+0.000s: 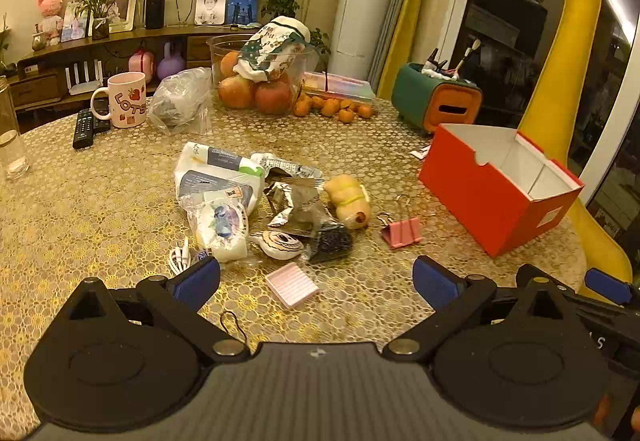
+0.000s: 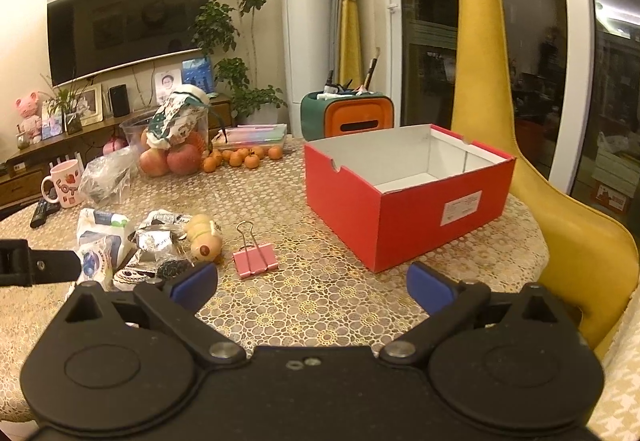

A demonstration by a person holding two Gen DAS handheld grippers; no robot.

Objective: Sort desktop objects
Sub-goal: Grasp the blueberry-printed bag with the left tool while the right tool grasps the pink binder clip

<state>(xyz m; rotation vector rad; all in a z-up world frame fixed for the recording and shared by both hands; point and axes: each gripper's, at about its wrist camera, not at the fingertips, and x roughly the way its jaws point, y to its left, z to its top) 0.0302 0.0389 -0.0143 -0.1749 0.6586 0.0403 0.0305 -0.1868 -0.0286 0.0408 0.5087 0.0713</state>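
Gold lacy surface (image 1: pixel 100 209) holds a messy pile (image 1: pixel 260 209) near the empty red box (image 2: pixel 400 213). Both grippers' fingers (image 1: pixel 198 281) are spread wide, holding nothing. Grabbing one slippery wrapper could drag its neighbours along; the pink clip (image 2: pixel 255 260) might slide away.

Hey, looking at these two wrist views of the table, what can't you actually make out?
- Red box floor: mostly hidden by its front wall, both views.
- Box label: print too small, right wrist view.
- Clear bag contents: blurred by plastic, left wrist view.
- Glass: cut by left edge, left wrist view.
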